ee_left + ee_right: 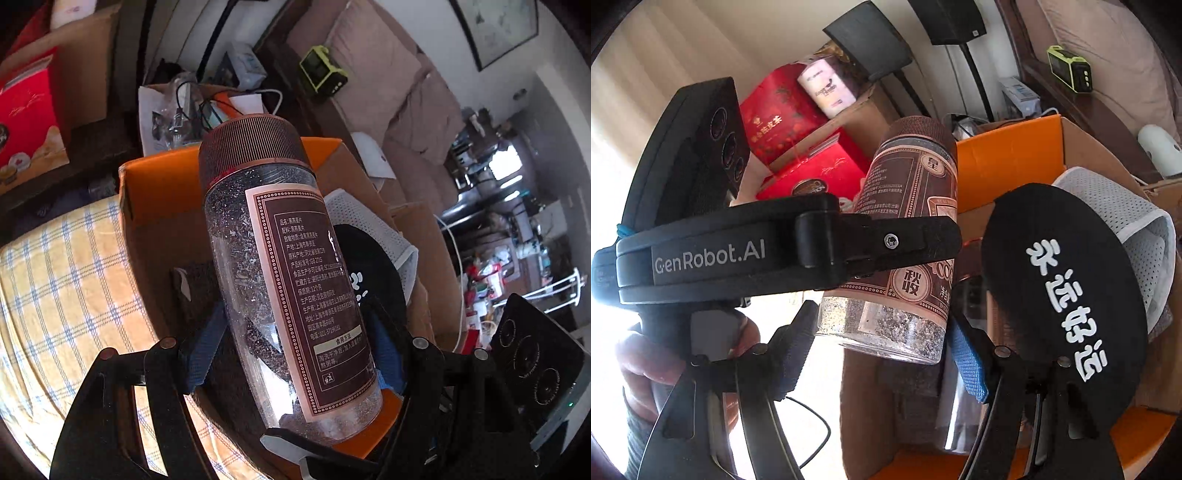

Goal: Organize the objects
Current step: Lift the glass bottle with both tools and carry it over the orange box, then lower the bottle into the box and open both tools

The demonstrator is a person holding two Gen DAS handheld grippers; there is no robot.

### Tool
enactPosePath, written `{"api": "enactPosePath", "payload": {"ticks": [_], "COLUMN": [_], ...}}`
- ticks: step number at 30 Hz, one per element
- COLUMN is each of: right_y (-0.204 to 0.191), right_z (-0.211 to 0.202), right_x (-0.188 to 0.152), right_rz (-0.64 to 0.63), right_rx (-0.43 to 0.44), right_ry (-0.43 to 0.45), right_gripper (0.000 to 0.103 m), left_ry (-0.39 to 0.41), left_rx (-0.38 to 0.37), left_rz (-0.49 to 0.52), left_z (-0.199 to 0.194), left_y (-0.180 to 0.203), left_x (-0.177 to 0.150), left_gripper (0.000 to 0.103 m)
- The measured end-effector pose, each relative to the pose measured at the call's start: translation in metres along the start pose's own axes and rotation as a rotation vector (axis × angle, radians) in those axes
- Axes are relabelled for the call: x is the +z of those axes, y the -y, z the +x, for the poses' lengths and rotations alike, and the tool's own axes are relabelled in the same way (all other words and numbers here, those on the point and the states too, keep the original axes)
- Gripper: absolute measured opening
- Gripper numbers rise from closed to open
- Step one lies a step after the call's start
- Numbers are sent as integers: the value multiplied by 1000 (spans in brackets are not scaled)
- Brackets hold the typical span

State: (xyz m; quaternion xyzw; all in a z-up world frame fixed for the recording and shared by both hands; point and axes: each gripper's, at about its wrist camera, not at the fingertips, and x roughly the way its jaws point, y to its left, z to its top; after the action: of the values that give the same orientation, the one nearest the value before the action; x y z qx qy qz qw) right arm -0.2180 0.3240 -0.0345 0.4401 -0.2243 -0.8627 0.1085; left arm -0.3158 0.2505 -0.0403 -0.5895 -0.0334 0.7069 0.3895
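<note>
Cluttered living-room furniture, with a sofa against the wall, lies behind an orange-flapped cardboard box. Left gripper is clenched on a clear plastic jar with a ribbed brown lid and brown label, its blue pads pressing both sides low on the body; the jar hangs tilted above the box's open top. Right gripper has its jaws spread wide either side of the jar's base, touching nothing. Inside the box, toward its far right corner, a black cap with white lettering rests against white mesh fabric. Red gift boxes are stacked beyond the box's left edge.
</note>
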Motion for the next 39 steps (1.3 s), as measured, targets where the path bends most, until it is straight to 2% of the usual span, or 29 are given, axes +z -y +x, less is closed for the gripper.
{"api": "enactPosePath", "payload": {"ticks": [4,6,9,12,15,19,22,27,35,39], "right_y": [21,27,38,49,51,55,57,46,22,25], "right_z": [-4,-8,-14,-18,-14,3,14,21,36,36], "right_x": [2,1,5,12,21,27,27,32,53,53], "right_rz": [46,72,130,181,191,234,265,272,218,217], "right_rx": [-13,-15,14,37,16,34,36,69,27,14], "right_ry": [12,25,59,90,96,48,17,-2,12,24], "right_gripper": [71,72,73,72,72,73,73,72,72,72], "left_ry": [-82,-115,-158,-168,-160,-104,-61,40,138,162], "left_rx": [54,56,33,17,53,139,113,113,101,120], "left_rz": [98,124,113,98,99,130,91,54,-66,-72], "left_z": [17,22,30,35,38,24,4,-37,-82,-92], "left_y": [26,35,43,45,46,48,34,7,-50,-62], "left_x": [15,18,31,43,53,57,54,35,2,-21], "left_gripper": [69,68,68,68,67,69,70,70,71,74]}}
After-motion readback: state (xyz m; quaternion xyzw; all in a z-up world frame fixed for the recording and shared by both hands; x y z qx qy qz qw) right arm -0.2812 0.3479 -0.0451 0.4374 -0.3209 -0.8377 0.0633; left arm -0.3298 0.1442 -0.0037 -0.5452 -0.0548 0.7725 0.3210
